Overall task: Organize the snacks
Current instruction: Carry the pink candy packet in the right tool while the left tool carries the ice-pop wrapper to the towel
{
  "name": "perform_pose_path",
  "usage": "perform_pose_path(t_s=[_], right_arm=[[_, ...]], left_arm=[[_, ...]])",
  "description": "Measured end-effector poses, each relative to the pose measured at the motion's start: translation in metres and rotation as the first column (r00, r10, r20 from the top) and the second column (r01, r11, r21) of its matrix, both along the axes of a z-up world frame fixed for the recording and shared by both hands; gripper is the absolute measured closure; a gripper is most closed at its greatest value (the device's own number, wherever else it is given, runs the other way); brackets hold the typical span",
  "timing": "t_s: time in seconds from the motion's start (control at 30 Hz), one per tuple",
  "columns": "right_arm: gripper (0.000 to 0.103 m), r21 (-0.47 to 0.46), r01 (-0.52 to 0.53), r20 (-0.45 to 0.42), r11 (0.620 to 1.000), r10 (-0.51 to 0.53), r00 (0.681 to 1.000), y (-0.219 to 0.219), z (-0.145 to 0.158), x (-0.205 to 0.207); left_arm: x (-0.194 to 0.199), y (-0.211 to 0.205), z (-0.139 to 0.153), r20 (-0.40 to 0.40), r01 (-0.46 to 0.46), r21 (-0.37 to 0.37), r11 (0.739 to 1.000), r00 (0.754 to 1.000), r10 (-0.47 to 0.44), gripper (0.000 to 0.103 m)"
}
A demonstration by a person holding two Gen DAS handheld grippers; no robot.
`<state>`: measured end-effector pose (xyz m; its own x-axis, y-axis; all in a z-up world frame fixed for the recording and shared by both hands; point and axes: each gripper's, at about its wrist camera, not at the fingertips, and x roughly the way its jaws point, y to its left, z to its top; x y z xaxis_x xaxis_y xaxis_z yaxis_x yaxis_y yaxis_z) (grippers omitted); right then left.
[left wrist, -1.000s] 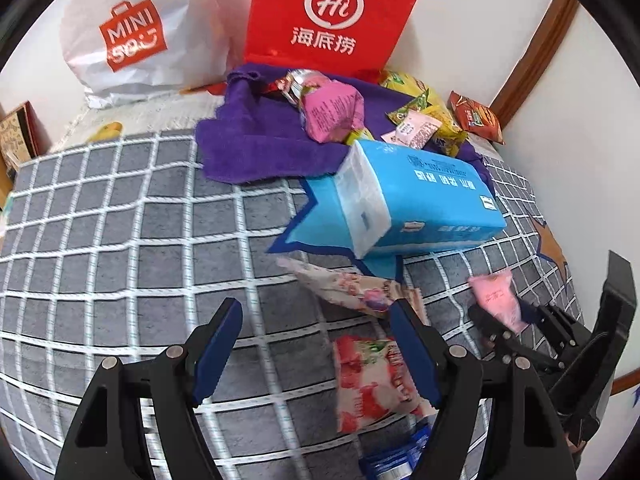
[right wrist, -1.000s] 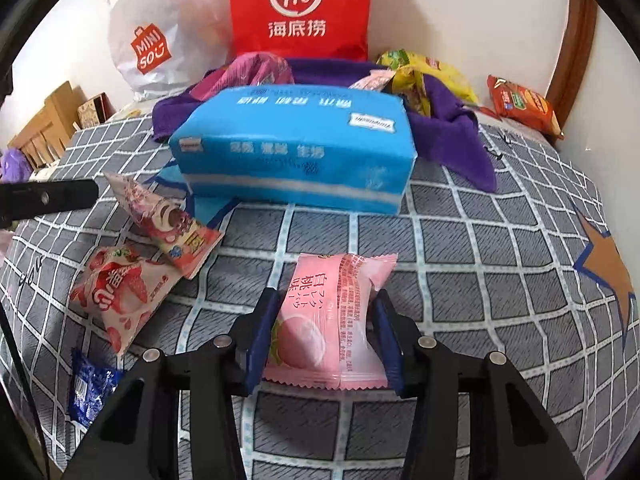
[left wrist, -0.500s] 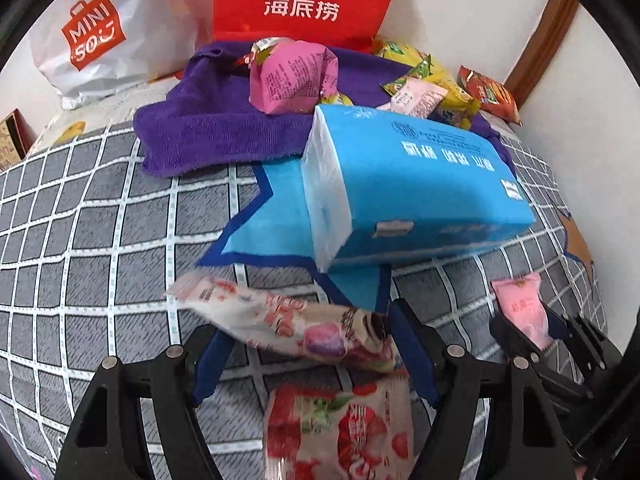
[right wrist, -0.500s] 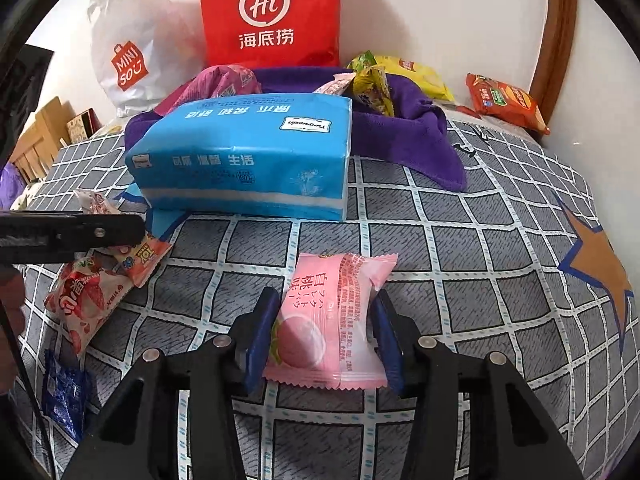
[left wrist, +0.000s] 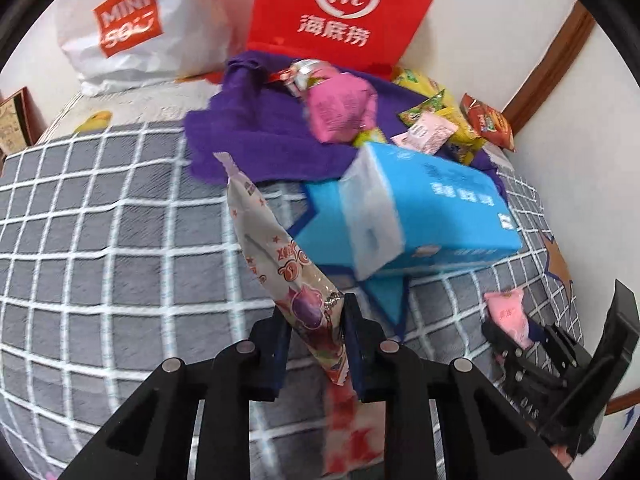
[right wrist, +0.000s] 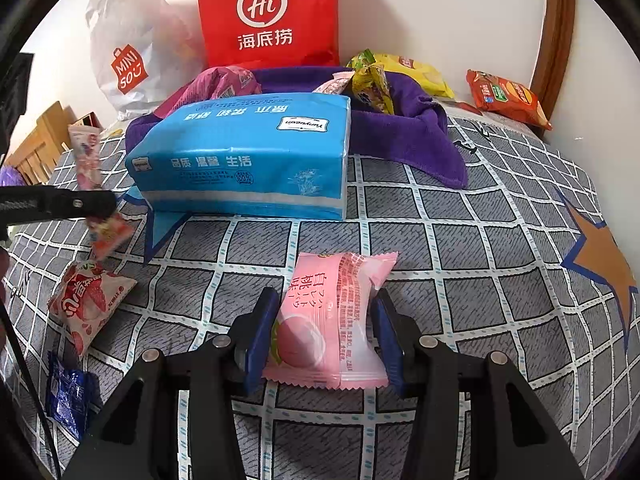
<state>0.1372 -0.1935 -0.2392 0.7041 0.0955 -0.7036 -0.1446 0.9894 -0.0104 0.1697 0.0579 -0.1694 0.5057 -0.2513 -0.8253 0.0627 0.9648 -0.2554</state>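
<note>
My left gripper (left wrist: 314, 322) is shut on a long white-and-pink snack packet (left wrist: 276, 252) and holds it lifted above the checked bedspread; it shows from the side in the right wrist view (right wrist: 86, 160). My right gripper (right wrist: 326, 326) is shut on a pink peach snack packet (right wrist: 334, 316), just above the bedspread; the packet also shows in the left wrist view (left wrist: 508, 312). A purple cloth (right wrist: 404, 132) at the back holds several snacks, among them a magenta bag (left wrist: 340, 110) and yellow packets (right wrist: 372, 86).
A blue tissue pack (right wrist: 248, 160) lies between the grippers and the purple cloth. A strawberry packet (right wrist: 86, 304) and a blue packet (right wrist: 66, 398) lie at the left. A red Hi bag (right wrist: 268, 12) and a white Miniso bag (right wrist: 124, 52) stand at the wall. An orange chip bag (right wrist: 508, 98) lies far right.
My left gripper has shut on the long packet that lay flat between its fingers and lifted it upright. My right gripper still holds the pink packet, hardly moved.
</note>
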Motion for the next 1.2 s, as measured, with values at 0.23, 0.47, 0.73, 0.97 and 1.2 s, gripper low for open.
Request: perform_pose_path(t_s=[0.23, 0.47, 0.73, 0.97, 1.2], right_arm=[[0.055, -0.005, 0.001, 0.001, 1.000, -0.001, 1.000, 0.001, -0.001, 0.000], [0.054, -0.009, 0.000, 0.001, 1.000, 0.000, 1.000, 0.002, -0.002, -0.001], [0.054, -0.015, -0.001, 0.002, 1.000, 0.001, 1.000, 0.002, -0.003, 0.000], [0.054, -0.013, -0.001, 0.002, 1.000, 0.001, 1.000, 0.002, -0.002, 0.000], [0.054, -0.017, -0.001, 0.003, 1.000, 0.001, 1.000, 0.002, -0.002, 0.000]], left_arm=[[0.004, 0.012, -0.011, 0.002, -0.025, 0.051, 0.998, 1.000, 0.025, 0.076], [0.010, 0.000, -0.026, 0.127, -0.064, 0.147, 0.987, 0.991, 0.045, 0.073], [0.006, 0.000, -0.030, 0.196, -0.105, 0.152, 0.983, 0.978, 0.074, 0.074], [0.006, -0.002, -0.031, 0.198, -0.119, 0.146, 0.982, 0.976, 0.089, 0.074], [0.006, -0.005, -0.031, 0.199, -0.128, 0.167, 0.978, 0.976, 0.094, 0.077]])
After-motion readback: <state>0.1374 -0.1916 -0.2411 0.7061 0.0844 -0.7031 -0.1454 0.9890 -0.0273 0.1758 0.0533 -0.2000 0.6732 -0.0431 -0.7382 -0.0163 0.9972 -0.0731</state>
